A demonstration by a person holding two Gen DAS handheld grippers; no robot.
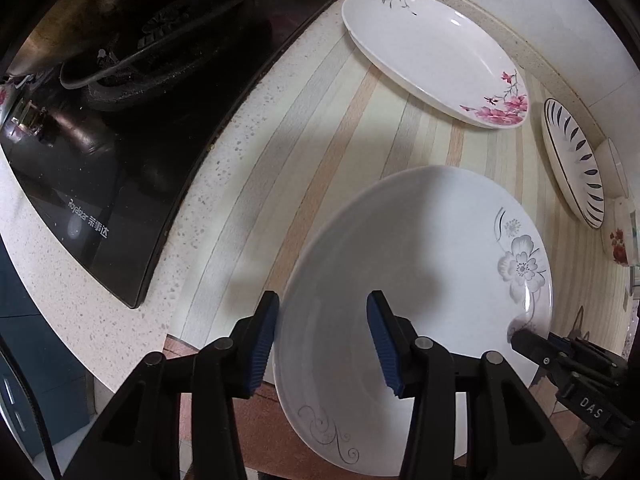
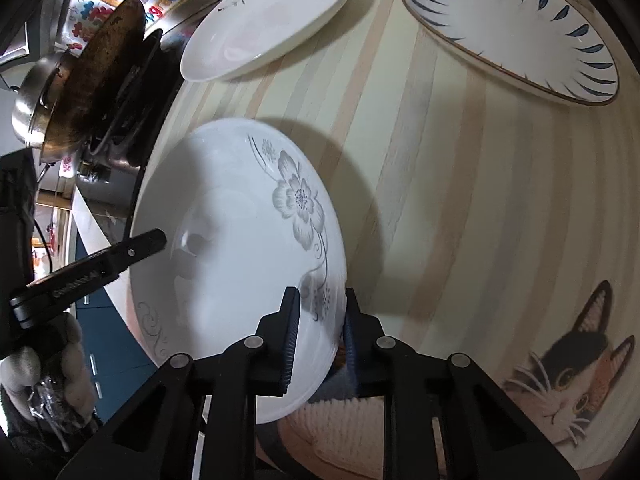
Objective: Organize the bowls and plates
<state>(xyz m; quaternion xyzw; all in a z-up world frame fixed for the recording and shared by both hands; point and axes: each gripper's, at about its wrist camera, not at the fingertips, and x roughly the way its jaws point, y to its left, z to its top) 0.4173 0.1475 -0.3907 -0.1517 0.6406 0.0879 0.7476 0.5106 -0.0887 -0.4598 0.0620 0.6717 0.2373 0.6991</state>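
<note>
A white plate with a grey flower [image 1: 420,264] [image 2: 240,240] hangs tilted above the striped mat and casts a shadow on it. My right gripper [image 2: 320,340] is shut on its near rim by the flower stem; the left wrist view shows it as a black tip [image 1: 524,340] at the plate's right edge. My left gripper [image 1: 324,344] is open and straddles the opposite rim, one blue pad outside and one over the plate's inside. A white plate with pink flowers [image 1: 432,56] [image 2: 268,20] lies on the mat farther back. A blue leaf-patterned plate [image 1: 572,164] [image 2: 512,28] lies to the right.
A black stove [image 1: 100,160] with a dark wok [image 2: 104,72] borders the mat on the left. Two small bowls, one with a red flower [image 1: 622,240], sit at the far right. The striped mat [image 2: 460,200] has a cat picture [image 2: 568,380]. A hand [image 2: 24,368] holds the left gripper.
</note>
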